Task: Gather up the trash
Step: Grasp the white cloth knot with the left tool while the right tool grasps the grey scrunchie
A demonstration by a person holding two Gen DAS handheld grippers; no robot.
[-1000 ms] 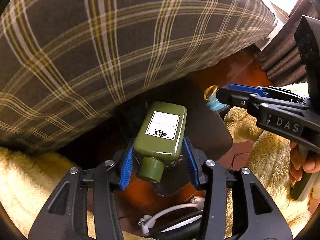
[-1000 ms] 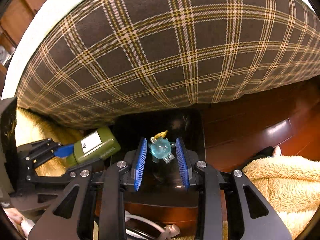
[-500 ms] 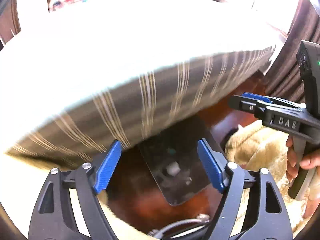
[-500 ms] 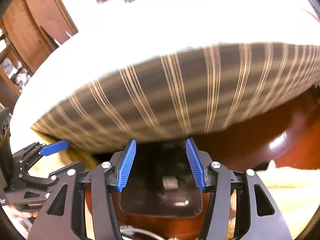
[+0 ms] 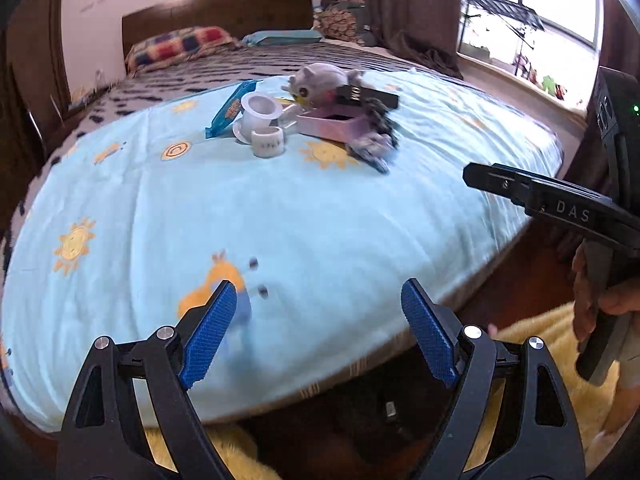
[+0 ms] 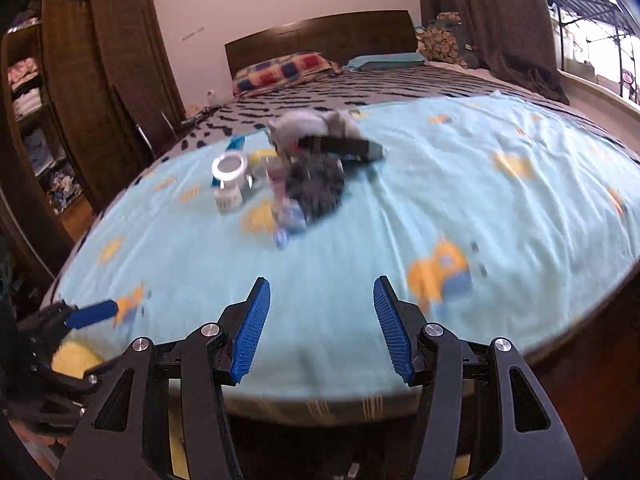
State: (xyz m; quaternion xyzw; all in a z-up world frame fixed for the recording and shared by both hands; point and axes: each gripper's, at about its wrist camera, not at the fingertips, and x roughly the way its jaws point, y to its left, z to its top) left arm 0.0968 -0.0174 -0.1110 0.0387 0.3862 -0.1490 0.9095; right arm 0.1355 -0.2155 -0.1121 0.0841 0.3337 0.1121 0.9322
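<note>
Both grippers are raised above the near edge of a bed with a light blue sheet (image 5: 280, 220). My left gripper (image 5: 316, 336) is open and empty. My right gripper (image 6: 320, 328) is open and empty; it also shows at the right of the left wrist view (image 5: 560, 208). A pile of items lies mid-bed: a blue wrapper (image 5: 230, 108), a white cup (image 5: 260, 110), a small white jar (image 5: 269, 142), a pink box (image 5: 334, 126), a black box (image 5: 368, 94), a grey plush toy (image 5: 320, 78) and a dark crumpled thing (image 5: 376, 140). The dark bin (image 5: 360, 420) sits on the floor below the bed edge.
A fluffy yellow rug (image 5: 540, 344) covers the floor by the bed. A wooden wardrobe (image 6: 100, 100) stands at the left, a headboard and checked pillow (image 6: 280, 70) at the far end, curtains and a window (image 5: 540, 40) at the right.
Both grippers let go of the green bottle and the teal trash piece over the bin, opened wide, and swung up from the bed's side to face the top of the bed.
</note>
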